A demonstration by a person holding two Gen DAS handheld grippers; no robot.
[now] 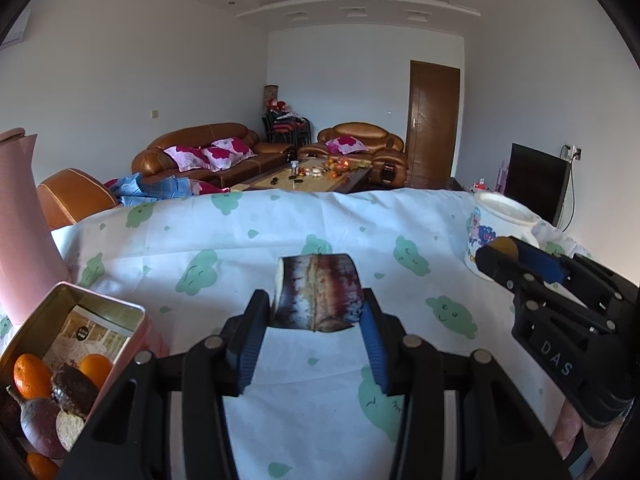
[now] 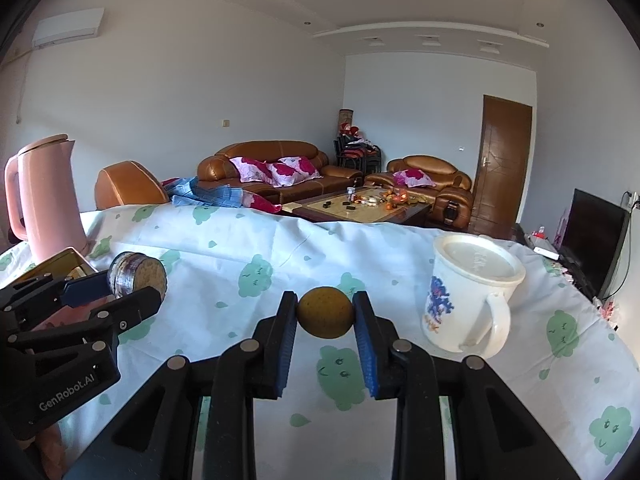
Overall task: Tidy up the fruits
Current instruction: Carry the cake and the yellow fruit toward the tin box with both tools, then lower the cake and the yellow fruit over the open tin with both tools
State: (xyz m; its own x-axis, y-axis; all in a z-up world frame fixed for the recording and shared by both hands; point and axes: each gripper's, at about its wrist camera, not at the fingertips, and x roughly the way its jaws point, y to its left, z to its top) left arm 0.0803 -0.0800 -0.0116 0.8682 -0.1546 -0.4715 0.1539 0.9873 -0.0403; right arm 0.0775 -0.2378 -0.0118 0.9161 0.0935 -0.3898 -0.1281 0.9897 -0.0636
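Left jaws: left gripper (image 1: 316, 344) clamps a sugarcane chunk (image 1: 318, 292), purple rind, lifted clear of the cloth!
Right jaws: right gripper (image 2: 325, 340) pinches a small round yellowish fruit (image 2: 325, 312), narrow grip, also off the cloth.
Tin (image 1: 102, 308): open, down at the left gripper's left side, already holding oranges (image 1: 30, 374) and darker fruit.
Desk (image 2: 240, 240): cloth-covered, no loose fruit showing near the jaws.
Bystanders: lidded mug (image 2: 468, 296) at right, pink kettle (image 2: 44, 200) behind the tin.
Progress: well along, I'd say; both held pieces not yet in the tin.
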